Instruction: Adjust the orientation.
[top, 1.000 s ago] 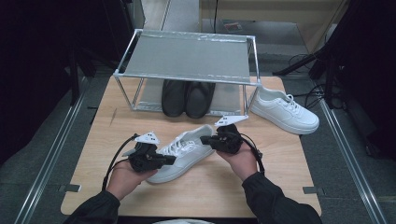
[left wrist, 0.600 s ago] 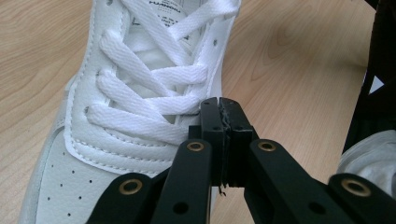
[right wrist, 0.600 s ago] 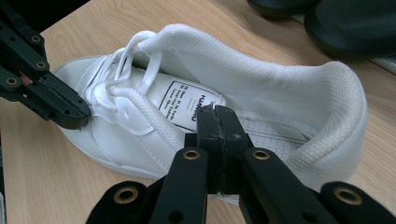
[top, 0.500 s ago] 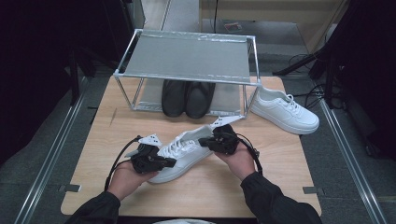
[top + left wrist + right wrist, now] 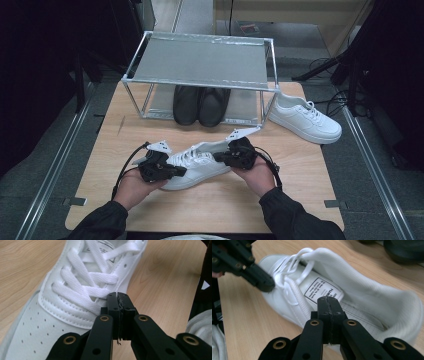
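Nearest the person, the white sneaker (image 5: pixel 197 164) lies on the wooden table (image 5: pixel 310 200), its long axis running between both hands. Left gripper (image 5: pixel 117 295), jaws clenched empty, touches the laces (image 5: pixel 82 277); right gripper (image 5: pixel 328 300), likewise clenched, sits at the heel opening.

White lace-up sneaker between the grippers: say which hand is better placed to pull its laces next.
Left, probably: the left gripper, shut, sits at the white lace-up sneaker's laces; the right gripper, shut, is by the heel opening.

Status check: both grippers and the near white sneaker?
Left gripper shut, tips at the laces. Right gripper shut, over the collar of the white sneaker. Whether either pinches anything, unclear. Nothing in the way.
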The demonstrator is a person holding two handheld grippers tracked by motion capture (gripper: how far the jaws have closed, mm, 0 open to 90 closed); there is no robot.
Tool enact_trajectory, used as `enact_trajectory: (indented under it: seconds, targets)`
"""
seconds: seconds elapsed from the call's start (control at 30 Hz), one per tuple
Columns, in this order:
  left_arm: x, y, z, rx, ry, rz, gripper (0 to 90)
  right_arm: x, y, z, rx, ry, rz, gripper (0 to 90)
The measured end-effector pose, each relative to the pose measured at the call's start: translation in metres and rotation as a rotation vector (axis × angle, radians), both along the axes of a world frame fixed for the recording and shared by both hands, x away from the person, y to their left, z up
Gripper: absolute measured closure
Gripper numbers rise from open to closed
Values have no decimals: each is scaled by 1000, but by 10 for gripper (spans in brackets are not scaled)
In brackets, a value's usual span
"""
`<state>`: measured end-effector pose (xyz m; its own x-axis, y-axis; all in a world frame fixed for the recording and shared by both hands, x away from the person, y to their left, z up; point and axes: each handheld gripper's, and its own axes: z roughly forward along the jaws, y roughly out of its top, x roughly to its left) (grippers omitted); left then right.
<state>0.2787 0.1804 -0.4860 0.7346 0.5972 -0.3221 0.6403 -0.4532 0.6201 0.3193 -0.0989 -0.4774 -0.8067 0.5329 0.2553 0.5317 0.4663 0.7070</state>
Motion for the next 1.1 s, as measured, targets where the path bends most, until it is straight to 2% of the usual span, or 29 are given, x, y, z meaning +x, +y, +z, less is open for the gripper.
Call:
enact_trajectory:
  seconds: [0.37, 0.63, 0.7, 0.8, 0.87, 1.0, 1.1]
  targets:
    - [11, 5, 1, 7, -5, -1, 889, -19, 2, 0, 1, 17, 29, 900]
    - [18, 7, 1, 0, 9, -4, 889, -38, 11, 1, -30, 35, 49, 900]
    - [19, 7, 1, 7, 6, -6, 892, -39, 11, 1, -32, 36, 50, 900]
    - [20, 6, 1, 6, 9, -6, 894, -42, 12, 2, -33, 70, 38, 900]
    - [21, 7, 1, 9, 7, -9, 898, -44, 13, 2, -39, 77, 42, 900]
    - [20, 5, 1, 23, -8, 0, 900, -42, 11, 3, -53, 76, 56, 900]
    - [19, 6, 2, 20, -9, 7, 900, -37, 5, 9, -37, 51, 46, 900]
